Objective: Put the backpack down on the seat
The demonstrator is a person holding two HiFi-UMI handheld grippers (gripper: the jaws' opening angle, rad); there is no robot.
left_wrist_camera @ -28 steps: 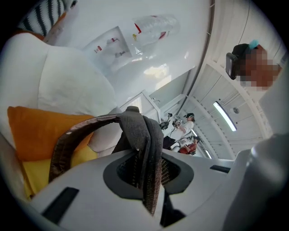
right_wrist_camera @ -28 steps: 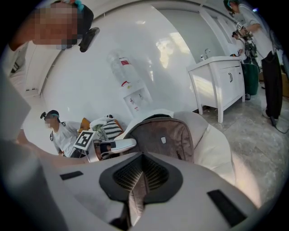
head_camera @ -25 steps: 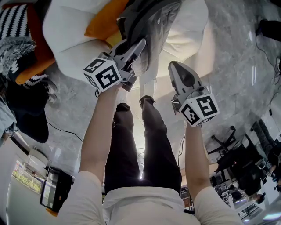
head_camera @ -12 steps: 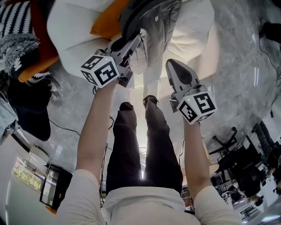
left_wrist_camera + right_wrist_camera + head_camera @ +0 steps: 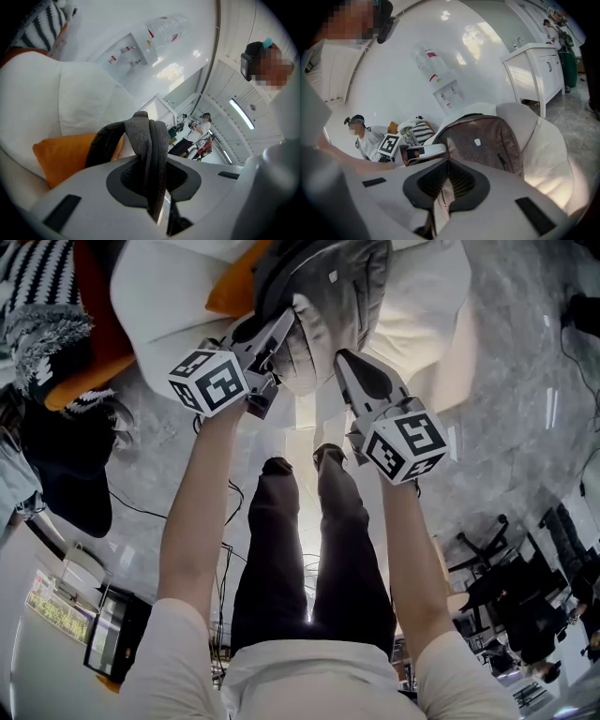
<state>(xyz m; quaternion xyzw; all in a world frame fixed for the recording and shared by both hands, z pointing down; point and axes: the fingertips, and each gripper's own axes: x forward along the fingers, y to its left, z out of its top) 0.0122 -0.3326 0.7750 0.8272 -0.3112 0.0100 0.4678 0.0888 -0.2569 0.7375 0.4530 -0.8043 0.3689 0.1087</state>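
The grey backpack hangs over the white armchair seat, next to an orange cushion. My left gripper is shut on the backpack's grey shoulder strap, which loops up out of the jaws. My right gripper is shut on a strip of the backpack's fabric at its near side. In the right gripper view the backpack's front stands upright against the armchair's white cushions, and the left gripper shows beside it. The bag's underside is hidden.
Striped and furry cushions and a dark heap lie left of the armchair. A cable runs over the marble floor. A white cabinet stands to the right, a water dispenser behind. A seated person and office chairs are nearby.
Both grippers have moved forward toward the armchair with the backpack. The right gripper has come in closer to the bag's near side. Both grips hold unchanged.
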